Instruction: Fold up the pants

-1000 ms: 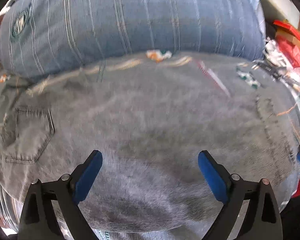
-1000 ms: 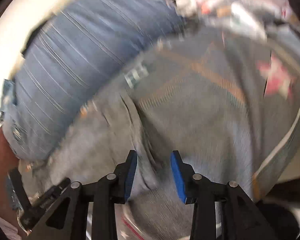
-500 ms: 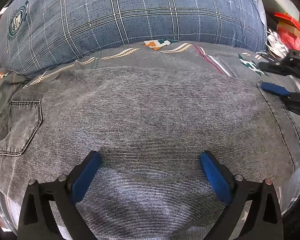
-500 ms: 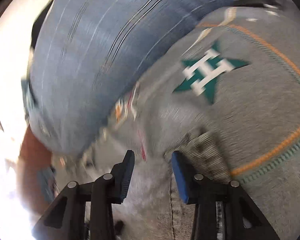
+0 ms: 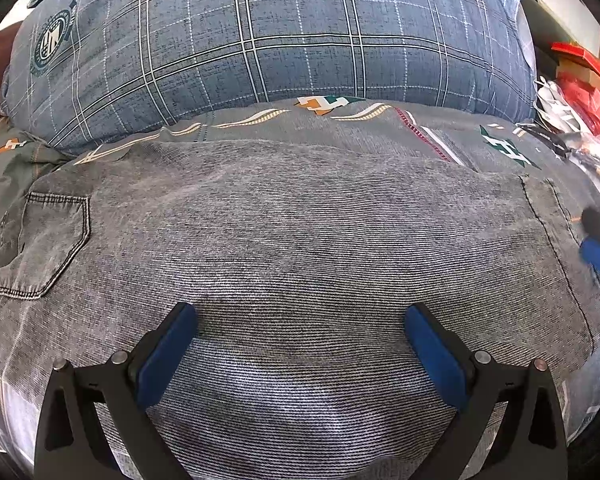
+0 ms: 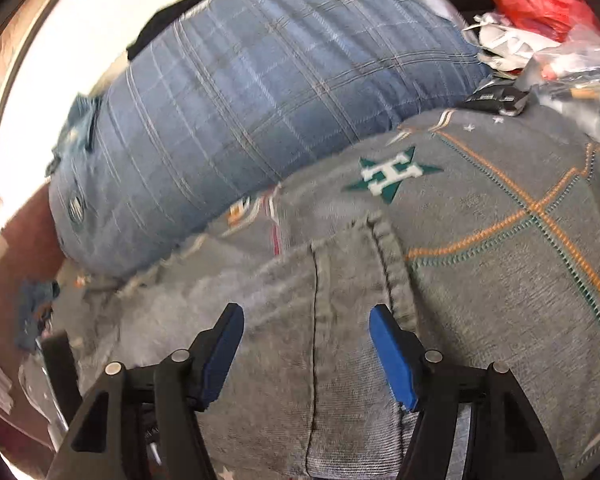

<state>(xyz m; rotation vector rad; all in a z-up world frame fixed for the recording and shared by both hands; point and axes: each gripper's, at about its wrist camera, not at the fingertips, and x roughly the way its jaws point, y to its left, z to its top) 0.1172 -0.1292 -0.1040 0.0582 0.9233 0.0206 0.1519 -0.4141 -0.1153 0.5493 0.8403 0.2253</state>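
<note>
**Pants flat on bed — between folds**

My left gripper [image 5: 300,344] hangs wide open over the grey pants [image 5: 284,240], holding nothing. Pants lie on the bed in front of the plaid pillow [image 5: 260,40], long axis left-right: back pocket [image 5: 40,248] left, hem [image 6: 392,264] right. My right gripper [image 6: 306,344], jaws just opened, holds nothing — hem below. Next, I reckon: grab an end & fold across.
</note>
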